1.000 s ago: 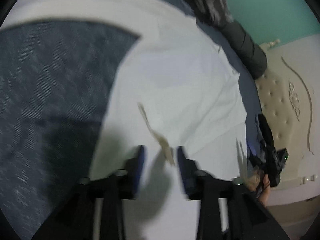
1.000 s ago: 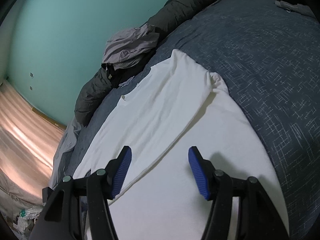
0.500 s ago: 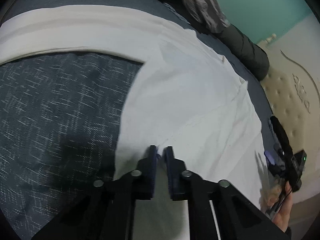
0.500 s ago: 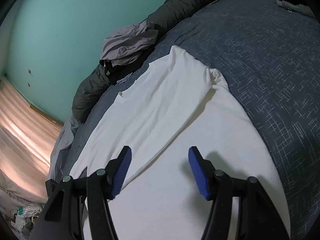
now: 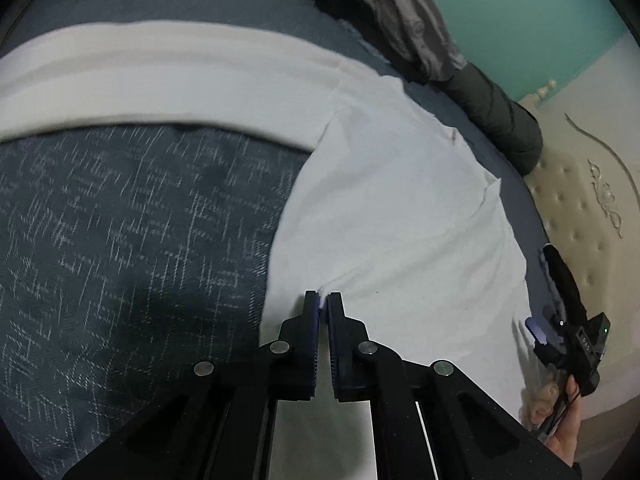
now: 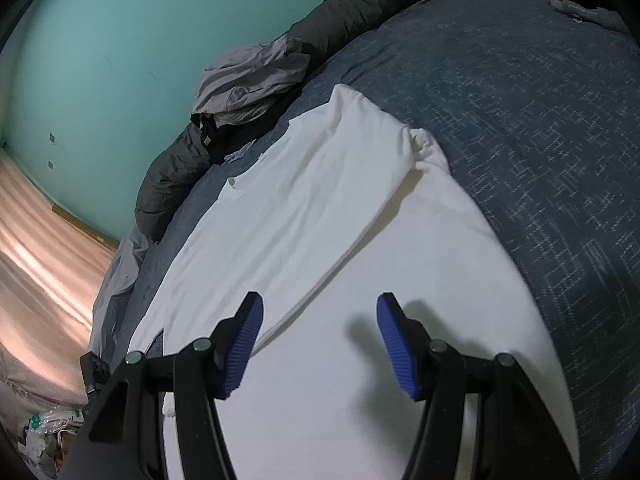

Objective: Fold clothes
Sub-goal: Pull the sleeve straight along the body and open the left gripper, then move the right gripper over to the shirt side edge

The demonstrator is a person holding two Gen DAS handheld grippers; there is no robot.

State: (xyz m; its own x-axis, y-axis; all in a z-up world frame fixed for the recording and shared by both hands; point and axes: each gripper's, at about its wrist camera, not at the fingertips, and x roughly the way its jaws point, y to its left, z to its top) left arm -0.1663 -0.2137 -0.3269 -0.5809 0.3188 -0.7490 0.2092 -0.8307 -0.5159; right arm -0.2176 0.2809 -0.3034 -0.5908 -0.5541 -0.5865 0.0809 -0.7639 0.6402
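So a second earlier the left hand-held gripper (image 5: 323, 300) had its blue pads spread apart over the white shirt (image 5: 400, 216), and by this frame they'd come together, pinching a little ridge of the fabric right at the shirt's edge. The view also sharpened up, since the earlier one was pretty blurred. The right hand-held gripper (image 6: 320, 312) hadn't really changed: ribbed blue pads wide apart, hovering over the shirt (image 6: 320, 216) with nothing between them.

The shirt was lying spread out on the bed (image 6: 540, 120), one long sleeve (image 5: 160, 64) stretched sideways, another part folded in over the body with a soft crease. Looked like smooth, thin cotton, a bit rumpled near the armpit. The bedcover was dark blue with a scratchy white crosshatch weave. A crumpled grey garment (image 6: 248, 80) sat on a dark puffy roll (image 6: 360, 4) along the teal wall (image 6: 120, 40). Tufted cream headboard (image 5: 580, 200) off to the side.
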